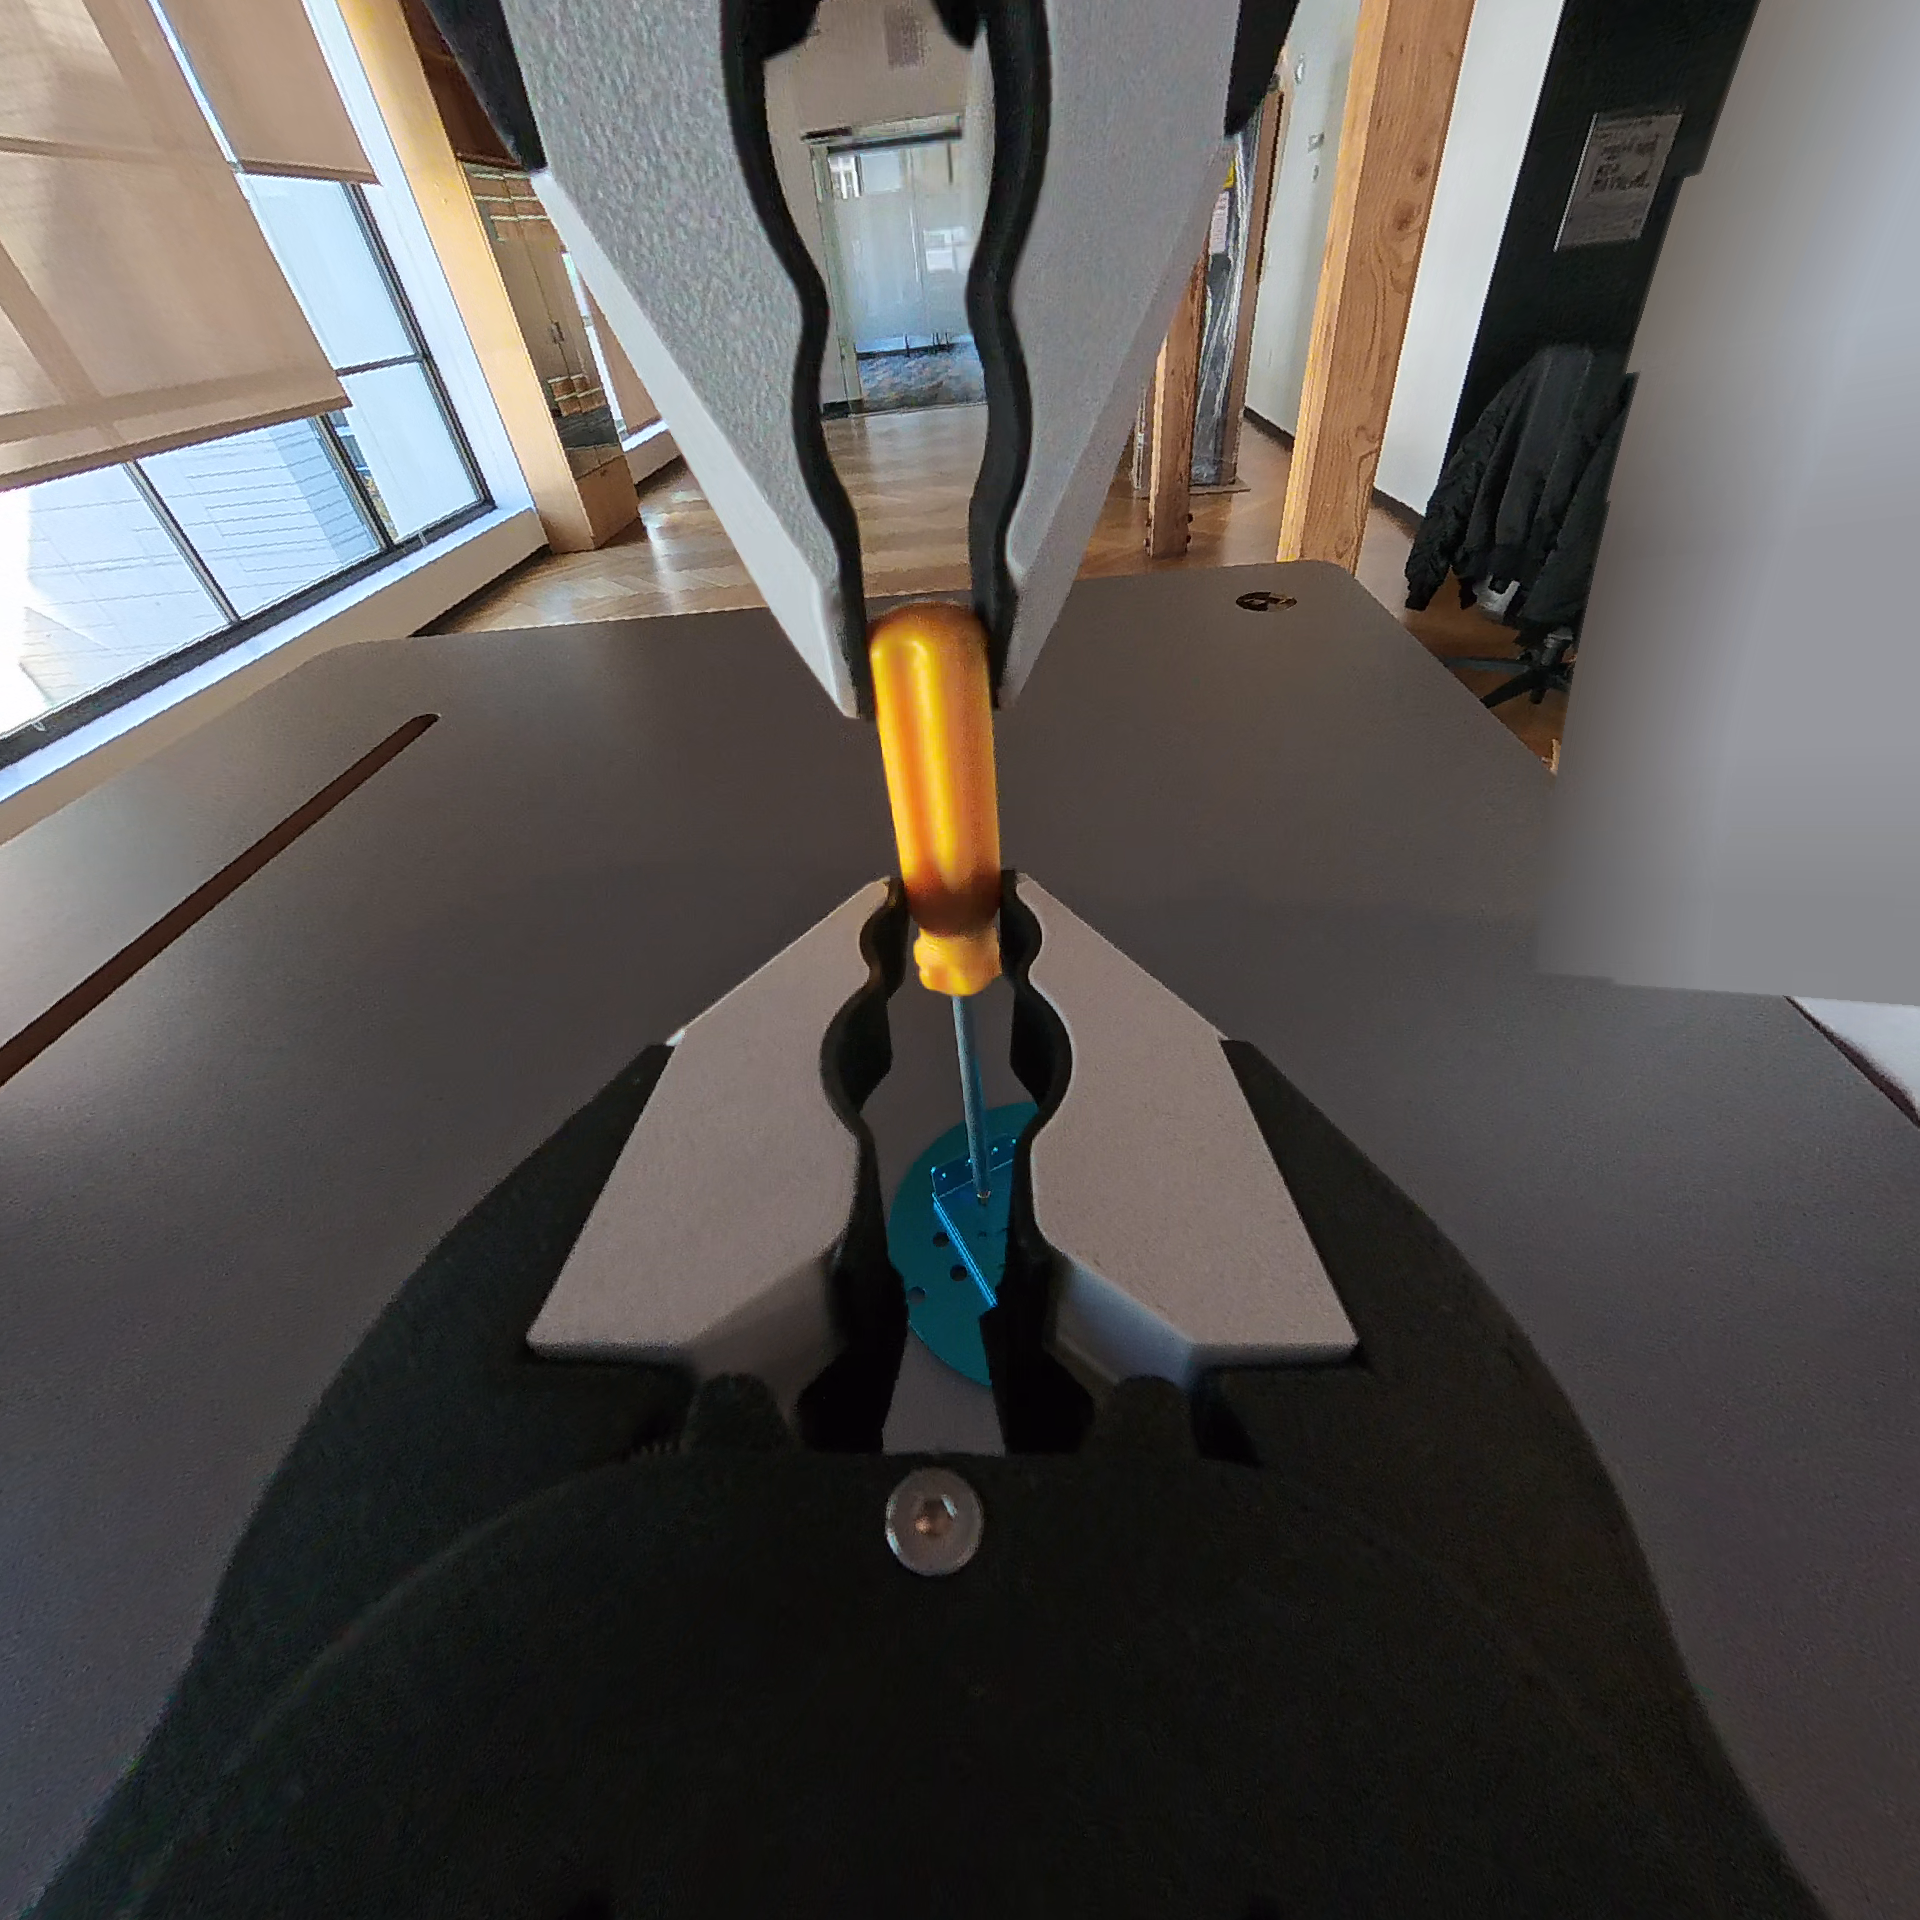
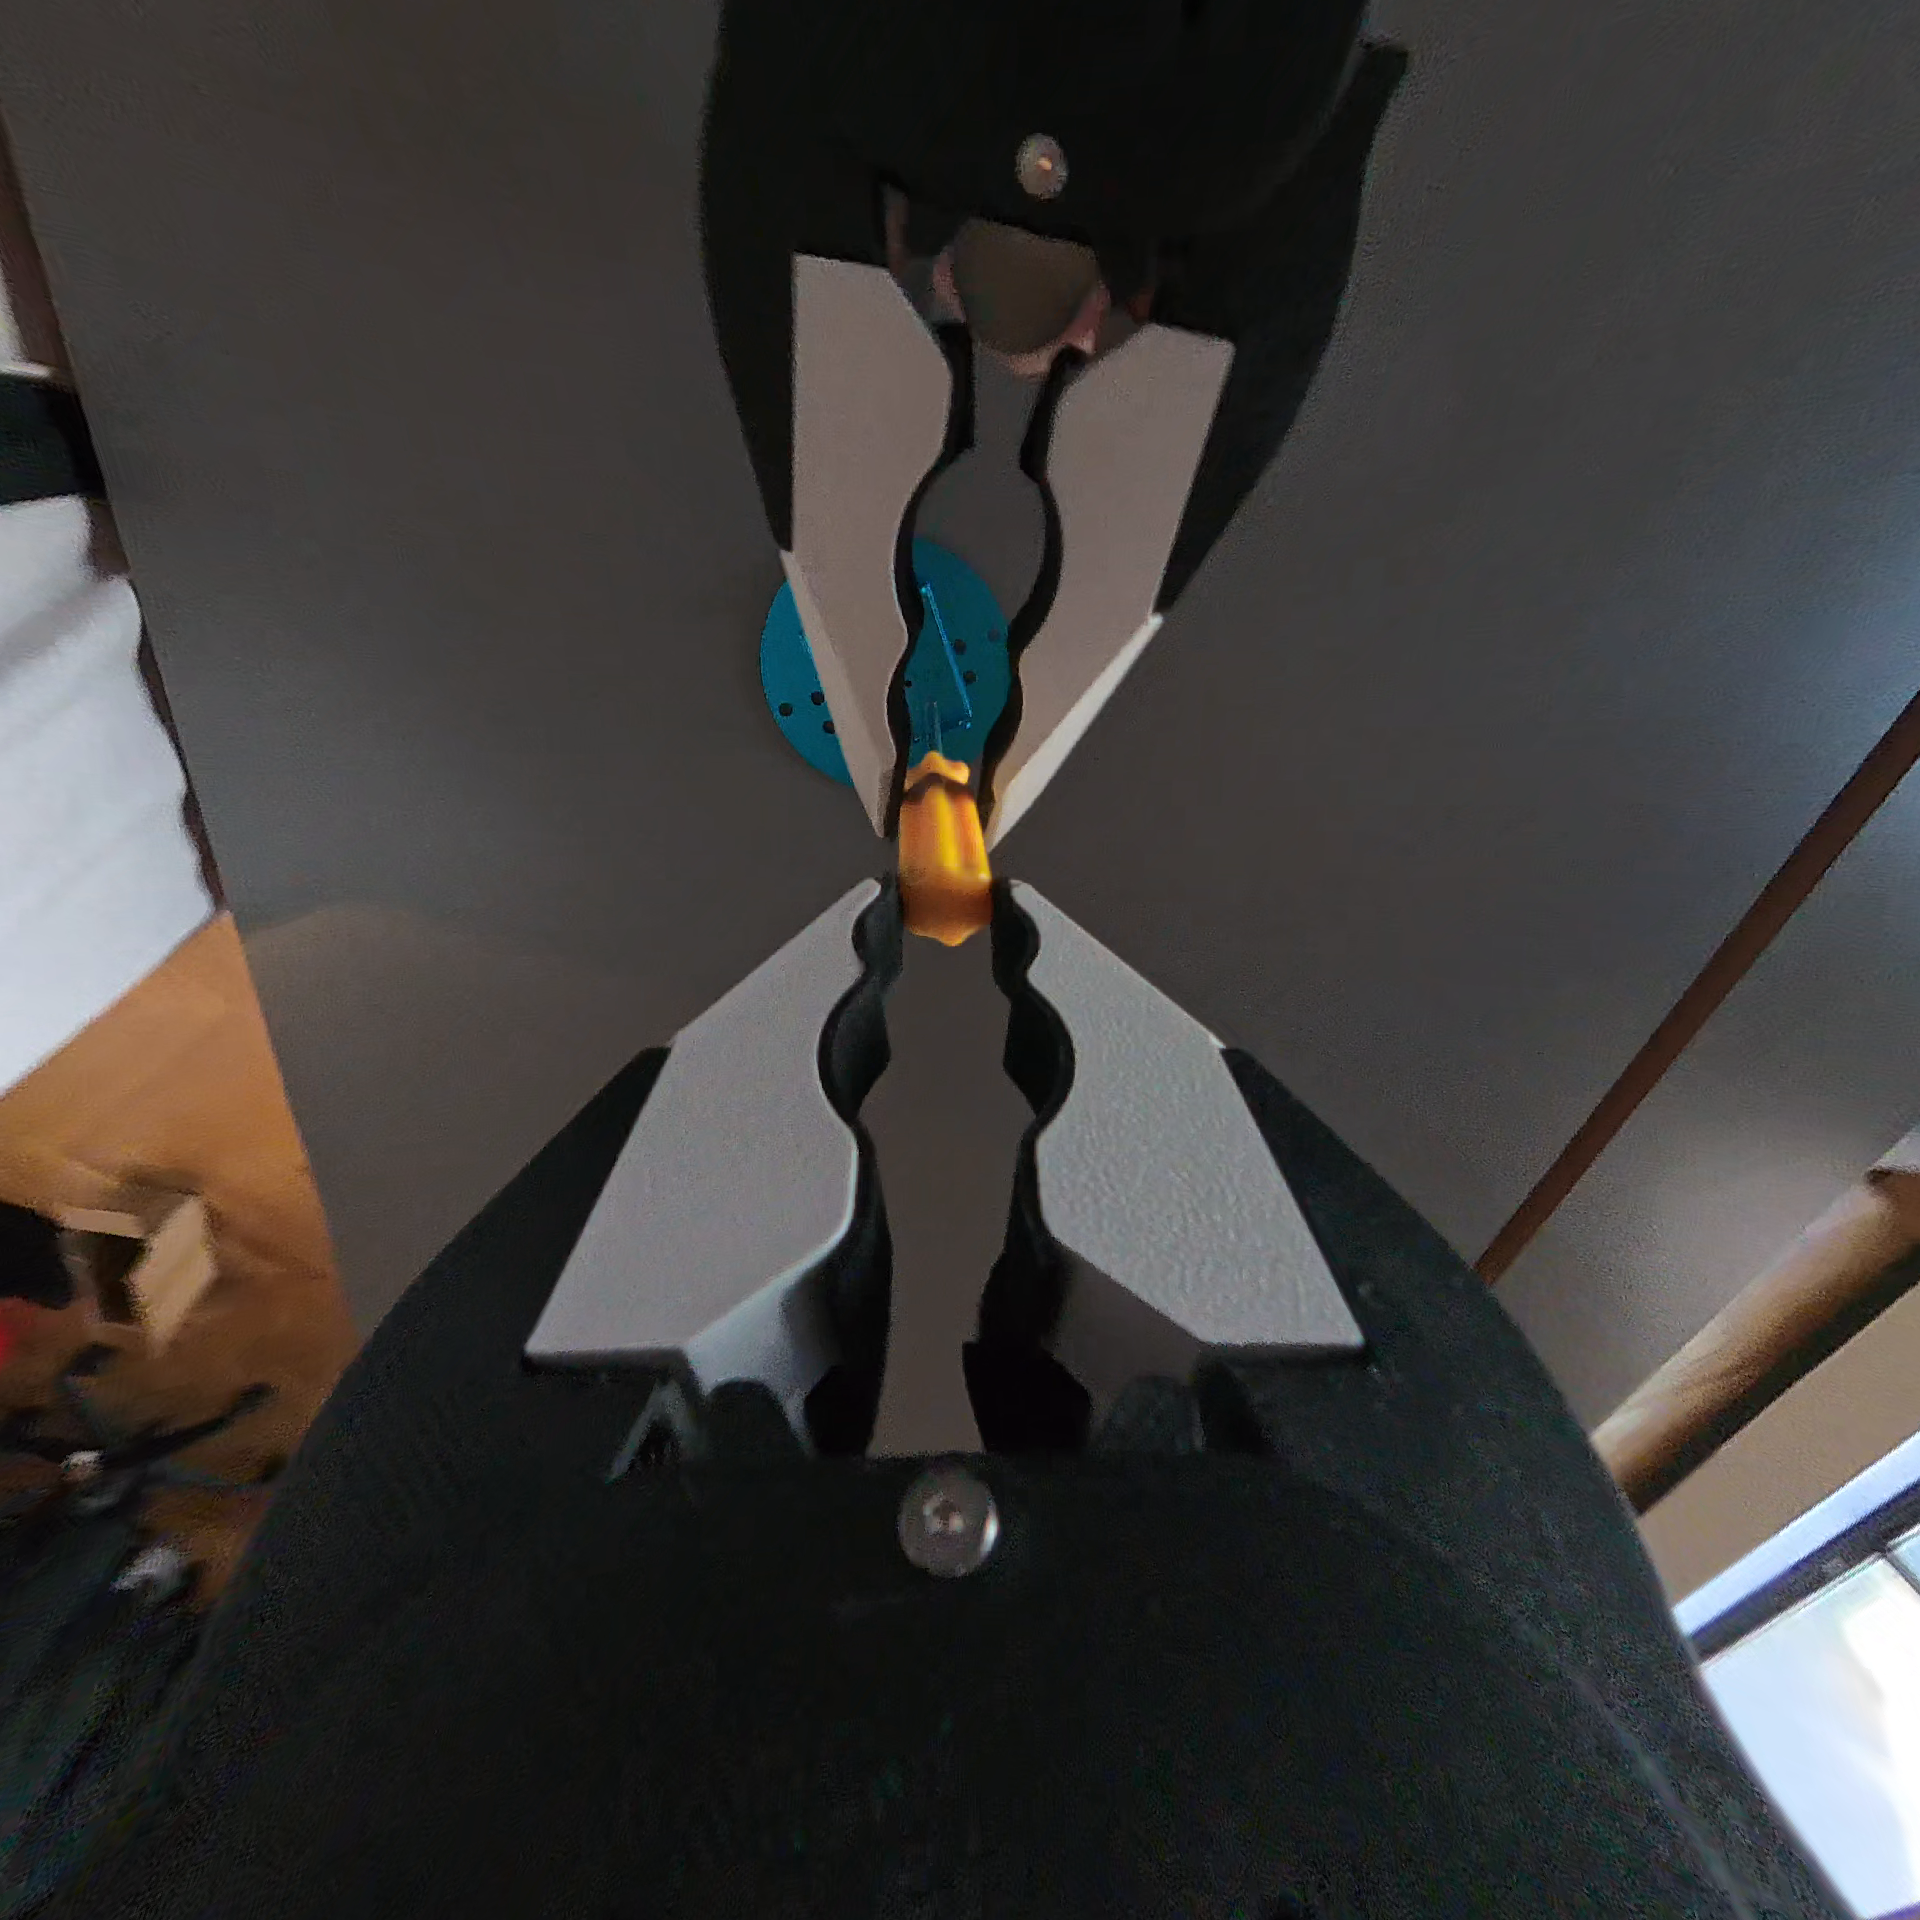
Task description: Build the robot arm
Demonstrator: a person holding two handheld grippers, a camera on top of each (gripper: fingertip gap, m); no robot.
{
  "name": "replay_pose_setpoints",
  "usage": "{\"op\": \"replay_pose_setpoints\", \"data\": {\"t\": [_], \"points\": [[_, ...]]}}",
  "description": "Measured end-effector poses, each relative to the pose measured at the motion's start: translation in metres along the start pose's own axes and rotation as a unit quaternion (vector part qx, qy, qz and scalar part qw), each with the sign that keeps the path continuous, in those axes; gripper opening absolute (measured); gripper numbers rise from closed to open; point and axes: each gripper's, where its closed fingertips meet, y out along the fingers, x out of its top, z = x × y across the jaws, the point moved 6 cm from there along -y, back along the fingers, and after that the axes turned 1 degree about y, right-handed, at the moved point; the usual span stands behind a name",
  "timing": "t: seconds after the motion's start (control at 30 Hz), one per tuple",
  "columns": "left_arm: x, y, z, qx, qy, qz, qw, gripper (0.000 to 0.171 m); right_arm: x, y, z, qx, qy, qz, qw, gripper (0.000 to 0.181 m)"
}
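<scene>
the left tongs [image 1: 951,914] are clenched on the lower end of a screwdriver [image 1: 940,790] with an orange handle, just above its collar. the right tongs [image 2: 940,899] are clenched on the top of the same handle. the screwdriver stands nearly upright, and its thin shaft runs down to a small blue angle bracket [image 1: 971,1231] lying on a round blue disc [image 1: 930,1262] full of holes. the disc lies flat on the grey surface [image 1: 1351,831], between the left tongs' fingers, around the middle of the surface and away from its edges.

what could go wrong, as i judge it: the tip is thin and meets a tiny fastener, too small to make out, so any sideways lean from either grip could make it slip off and skid across the disc. nothing visibly pins the disc, so turning force could spin or shove it. with two grips on one short handle, uneven pressure might tilt the shaft.

around: a long slot [image 1: 218,883] near the surface's left edge and a small hole [image 1: 1265,601] at the far right corner, both well apart. the left fingers crowd the bracket, hiding part of the disc.
</scene>
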Motion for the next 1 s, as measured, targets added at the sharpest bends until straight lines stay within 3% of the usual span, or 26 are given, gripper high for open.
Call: {"op": "replay_pose_setpoints", "data": {"t": [0.1,0.23,0.3,0.43,0.53,0.7,0.8,0.87,1.0], "points": [[-0.001,0.002,0.000,0.009,0.004,0.003,1.000,0.015,-0.001,0.000,-0.001,0.011,0.138,0.008,0.990,0.016],[-0.002,0.000,0.001,-0.001,-0.002,0.002,1.000,0.015,0.000,0.002,-0.001,0.035,0.245,0.000,0.969,0.017],[-0.002,0.001,0.000,0.000,0.002,0.002,1.000,0.015,0.001,0.002,-0.002,0.036,0.175,0.003,0.984,0.017],[-0.002,0.001,0.000,-0.006,-0.002,0.001,1.000,0.015,-0.001,0.009,0.008,0.014,-0.001,0.025,1.000,0.033],[-0.002,0.001,-0.001,-0.009,0.002,0.003,1.000,0.015,-0.002,0.014,0.006,-0.019,-0.047,0.042,0.998,0.017],[-0.001,0.002,-0.002,-0.008,0.004,0.004,1.000,0.015,-0.003,0.014,0.007,0.000,0.066,0.056,0.996,0.017],[-0.002,0.002,0.000,0.001,-0.001,0.005,1.000,0.016,-0.003,0.016,0.004,0.008,0.230,0.040,0.972,0.016],[-0.002,0.002,0.001,0.006,0.001,0.007,1.000,0.016,-0.004,0.017,0.002,0.026,0.293,0.017,0.956,0.017],[-0.002,0.002,0.000,-0.001,-0.001,0.006,1.000,0.016,-0.004,0.020,0.003,0.047,0.195,0.014,0.980,0.024]]}}
